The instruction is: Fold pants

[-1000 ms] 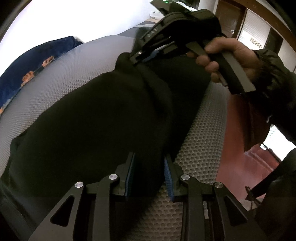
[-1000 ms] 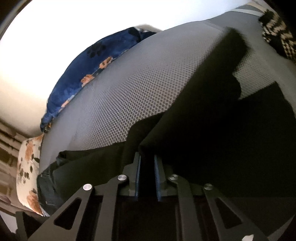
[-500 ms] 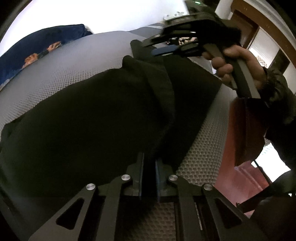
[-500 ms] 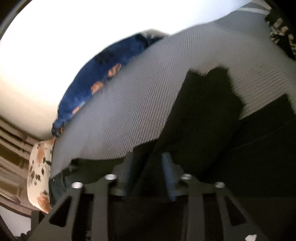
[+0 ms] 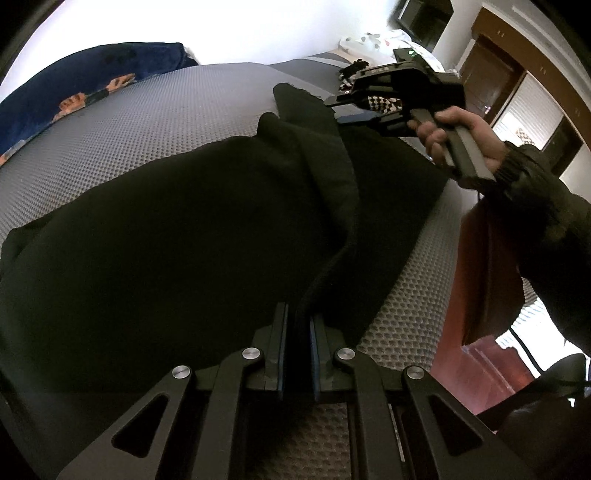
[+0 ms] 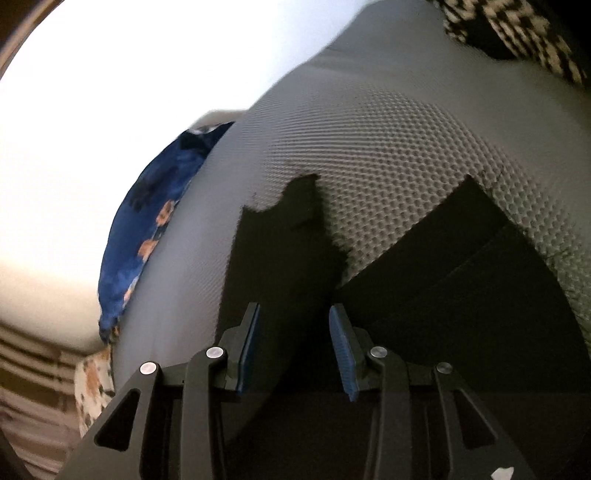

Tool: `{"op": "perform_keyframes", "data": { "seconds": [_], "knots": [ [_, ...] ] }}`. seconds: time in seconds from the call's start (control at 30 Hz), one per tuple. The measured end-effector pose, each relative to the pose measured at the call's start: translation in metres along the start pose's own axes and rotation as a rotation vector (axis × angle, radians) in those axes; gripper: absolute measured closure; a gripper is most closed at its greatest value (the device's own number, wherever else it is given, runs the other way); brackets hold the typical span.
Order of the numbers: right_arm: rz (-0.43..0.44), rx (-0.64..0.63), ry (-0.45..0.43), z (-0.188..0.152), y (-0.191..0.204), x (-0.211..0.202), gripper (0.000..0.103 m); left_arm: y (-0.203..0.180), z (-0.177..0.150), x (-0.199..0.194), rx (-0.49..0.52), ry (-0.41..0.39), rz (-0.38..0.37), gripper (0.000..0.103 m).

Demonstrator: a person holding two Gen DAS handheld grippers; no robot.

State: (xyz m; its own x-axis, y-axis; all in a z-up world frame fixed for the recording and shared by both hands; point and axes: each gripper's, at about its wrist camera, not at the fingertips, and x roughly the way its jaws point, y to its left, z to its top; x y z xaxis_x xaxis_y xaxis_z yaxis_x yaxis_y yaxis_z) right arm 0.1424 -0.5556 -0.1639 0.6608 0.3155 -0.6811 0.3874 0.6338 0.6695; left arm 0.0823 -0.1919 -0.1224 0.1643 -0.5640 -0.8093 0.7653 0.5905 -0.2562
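The left gripper (image 5: 298,325) sits nearest in its own view, its blue pads closed tight on a raised ridge of the black pants (image 5: 177,236), a fold of dark cloth pinched between them. From that pinch the ridge of fabric runs away across the garment toward its far end. The pants lie spread over a grey bed (image 5: 155,110) with a dimpled, honeycomb-textured cover, filling most of the near part of it; a strip of the cover shows just beside the pants on the side toward the red-brown floor.

At the far end of the pants the right gripper (image 5: 345,109) is held above the cloth by a hand (image 5: 461,136) in a dark knitted sleeve. In its own view the right gripper (image 6: 293,343) has its pads apart, the jaws having just been closing a little after opening; a dark flap of the pants (image 6: 280,258) lies in line with the gap, though neither pad is seen pressing on it, and I cannot tell whether the cloth touches them. A second dark panel of the pants spreads just beside that flap.

Beyond the pants, at the bed's far edge, a blue blanket (image 5: 74,88) with orange patches is bunched against the bright wall, and a black-and-white checked cloth (image 6: 517,33) lies well apart from the pants near the bed's far corner
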Motion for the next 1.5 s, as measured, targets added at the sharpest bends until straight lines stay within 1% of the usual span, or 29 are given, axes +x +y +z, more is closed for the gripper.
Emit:
{"op": "perform_keyframes", "data": {
  "seconds": [0.1,0.2,0.27,0.3,0.33,0.37,0.43,0.5,0.57,0.6,0.67,0.73,0.77,0.97,1.07,1.13,1.2,1.3,1.37,1.43,1.5],
  "knots": [
    [0.044,0.067,-0.012,0.011,-0.008,0.005,0.076,-0.001,0.0,0.001,-0.003,0.0,0.001,0.092],
    [0.043,0.098,-0.018,0.02,-0.013,0.009,0.083,0.0,0.001,0.001,-0.01,0.0,-0.001,0.092],
    [0.038,0.1,-0.03,0.024,-0.013,0.007,0.086,0.0,0.001,0.002,-0.009,0.001,0.001,0.092],
    [0.031,0.098,-0.039,0.025,-0.013,0.005,0.093,0.0,0.0,0.002,-0.009,0.001,0.003,0.092],
    [0.024,0.094,-0.053,0.026,-0.012,0.002,0.095,0.0,0.001,0.002,-0.008,0.001,0.005,0.092],
    [0.023,0.088,-0.062,0.026,-0.011,-0.001,0.095,-0.001,0.0,0.002,-0.006,0.001,0.007,0.092],
    [0.031,0.069,-0.084,0.026,-0.008,-0.01,0.099,-0.001,0.001,0.002,-0.006,0.0,0.01,0.092],
    [0.038,0.053,-0.093,0.025,-0.006,-0.018,0.099,-0.001,0.0,0.002,-0.005,-0.002,0.012,0.092],
    [0.031,0.044,-0.08,0.025,-0.006,-0.02,0.099,-0.001,-0.001,0.002,-0.008,-0.003,0.012,0.092],
    [0.019,0.043,-0.069,0.025,-0.007,-0.02,0.095,-0.001,-0.001,0.002,-0.009,-0.003,0.012,0.092],
    [0.01,0.05,-0.043,0.024,-0.011,-0.017,0.09,-0.001,-0.001,0.002,-0.012,-0.005,0.012,0.092],
    [0.019,0.078,-0.015,0.02,-0.016,-0.012,0.071,-0.001,0.0,0.002,-0.018,-0.004,0.011,0.092],
    [0.034,0.091,-0.001,0.016,-0.018,-0.011,0.07,0.0,0.0,0.001,-0.018,-0.004,0.01,0.092],
    [0.143,0.096,0.069,-0.018,-0.009,-0.013,0.071,0.002,0.001,0.001,-0.02,-0.004,0.005,0.092],
    [0.182,0.108,0.137,-0.043,-0.001,-0.014,0.071,0.002,0.0,0.002,-0.018,-0.006,0.005,0.092],
    [0.21,0.117,0.168,-0.059,0.003,-0.012,0.075,0.002,0.0,0.002,-0.019,-0.006,0.006,0.092],
    [0.242,0.131,0.183,-0.068,0.006,-0.01,0.076,0.002,0.0,0.002,-0.016,-0.005,0.007,0.092],
    [0.271,0.13,0.192,-0.075,0.011,-0.008,0.083,0.001,-0.001,0.002,-0.01,-0.007,0.011,0.092],
    [0.289,0.138,0.193,-0.075,0.015,-0.009,0.086,0.0,-0.001,0.002,-0.011,-0.008,0.012,0.092],
    [0.312,0.132,0.198,-0.074,0.02,-0.009,0.086,0.0,-0.001,0.002,-0.013,-0.009,0.011,0.092],
    [0.304,0.124,0.195,-0.071,0.024,-0.007,0.086,0.0,-0.001,0.002,-0.012,-0.01,0.011,0.092]
  ]
}}
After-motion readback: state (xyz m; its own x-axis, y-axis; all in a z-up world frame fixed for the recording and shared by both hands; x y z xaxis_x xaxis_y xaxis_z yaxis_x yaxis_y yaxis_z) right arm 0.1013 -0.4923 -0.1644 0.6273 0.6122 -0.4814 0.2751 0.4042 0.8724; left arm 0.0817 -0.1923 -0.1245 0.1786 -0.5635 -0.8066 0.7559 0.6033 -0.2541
